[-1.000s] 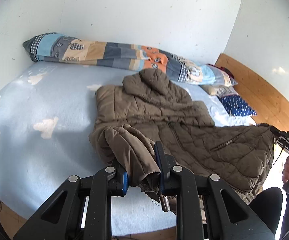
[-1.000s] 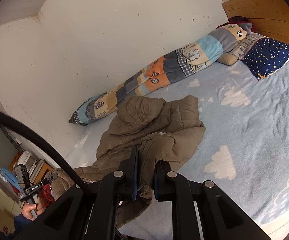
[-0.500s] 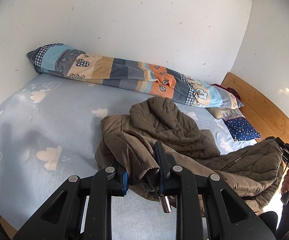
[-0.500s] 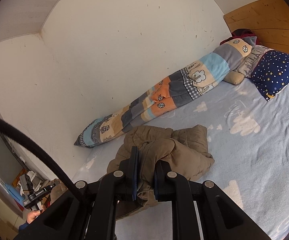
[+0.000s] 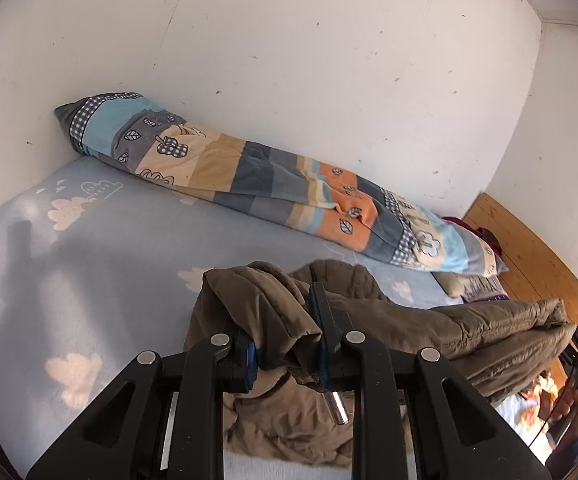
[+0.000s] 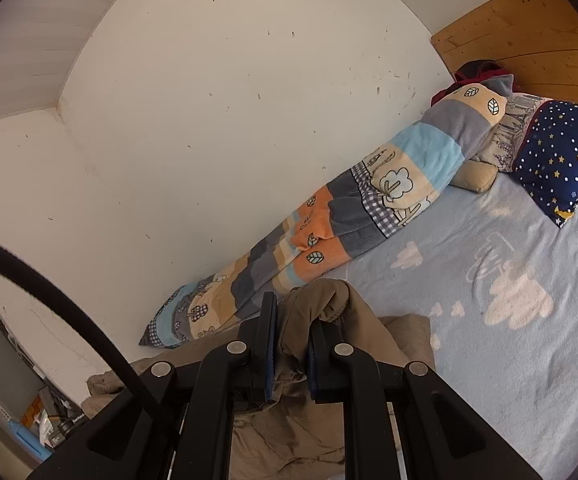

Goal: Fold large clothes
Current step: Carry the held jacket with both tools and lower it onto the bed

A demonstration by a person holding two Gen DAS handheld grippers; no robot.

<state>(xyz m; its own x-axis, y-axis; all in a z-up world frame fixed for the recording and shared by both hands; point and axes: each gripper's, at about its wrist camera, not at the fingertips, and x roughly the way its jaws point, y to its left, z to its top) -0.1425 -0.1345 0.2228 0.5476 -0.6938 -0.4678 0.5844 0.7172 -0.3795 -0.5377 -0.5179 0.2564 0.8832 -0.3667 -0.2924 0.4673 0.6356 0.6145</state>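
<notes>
Left wrist view: the left gripper (image 5: 285,344) has its black jaws nearly closed on a bunched fold of the olive-brown quilted puffer jacket (image 5: 469,332), the cloth squeezed between the blue-edged pads and draping over them. From there the jacket stretches to the right, lifted off the pale blue fleece bed cover with white cloud prints (image 5: 101,248), with more of it crumpled on the cover below the gripper. At the far right edge a person's hand (image 5: 573,404) holds the right gripper's handle. Right wrist view: the right gripper (image 6: 291,344) is likewise pinched almost shut on a thick fold of the same jacket (image 6: 321,304), which hangs down beneath it. Along the white wall lies a long rolled patchwork blanket in blue, grey, cream and orange (image 6: 329,240). Near the wooden headboard (image 6: 529,40) sits a navy star-print pillow (image 6: 561,160).
</notes>
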